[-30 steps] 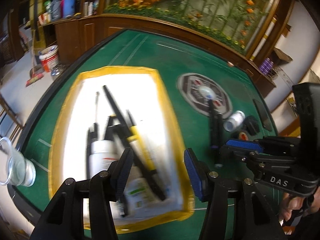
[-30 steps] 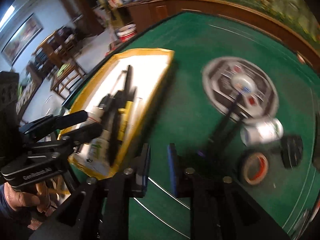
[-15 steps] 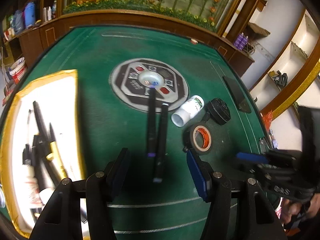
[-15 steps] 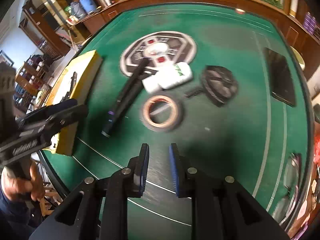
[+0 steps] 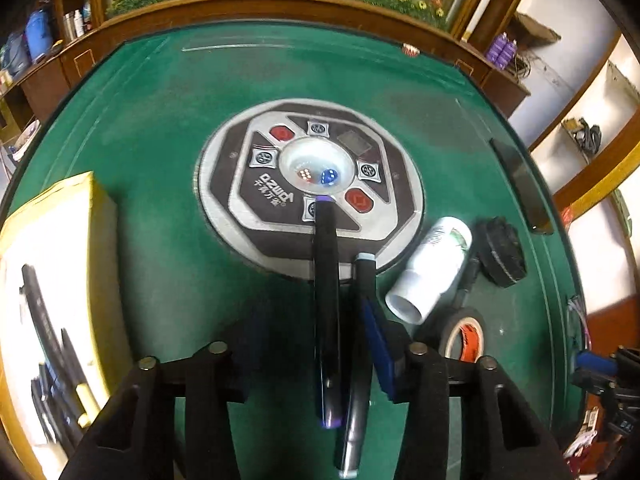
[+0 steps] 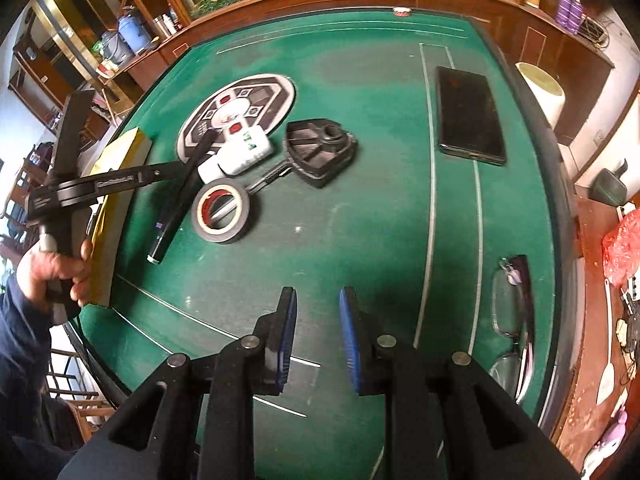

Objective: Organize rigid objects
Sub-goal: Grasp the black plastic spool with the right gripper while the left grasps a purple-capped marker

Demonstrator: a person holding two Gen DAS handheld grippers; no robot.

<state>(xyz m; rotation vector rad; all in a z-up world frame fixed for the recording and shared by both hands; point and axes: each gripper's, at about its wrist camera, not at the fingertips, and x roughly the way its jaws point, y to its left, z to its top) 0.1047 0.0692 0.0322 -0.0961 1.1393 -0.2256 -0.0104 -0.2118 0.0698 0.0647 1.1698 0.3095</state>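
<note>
Now the left gripper [image 5: 320, 344] is closing over two dark pens on the green table [image 5: 160, 128], nothing pinched yet.

Between its fingers lies the black pen [image 5: 326, 304], its far tip up on the round dice console [image 5: 308, 192] in the table's middle; the grey-tipped pen [image 5: 362, 344] lies just beside it, against the blue pad of the right finger [image 5: 378, 344]. Nearby lie a white bottle [image 5: 430, 276], a tape roll [image 5: 464, 338] and a black cap [image 5: 500, 250]. The yellow tray [image 5: 60, 264] sits toward the left edge. The right gripper [image 6: 318, 336] hovers over bare felt near the front edge, slightly parted and empty.
</note>
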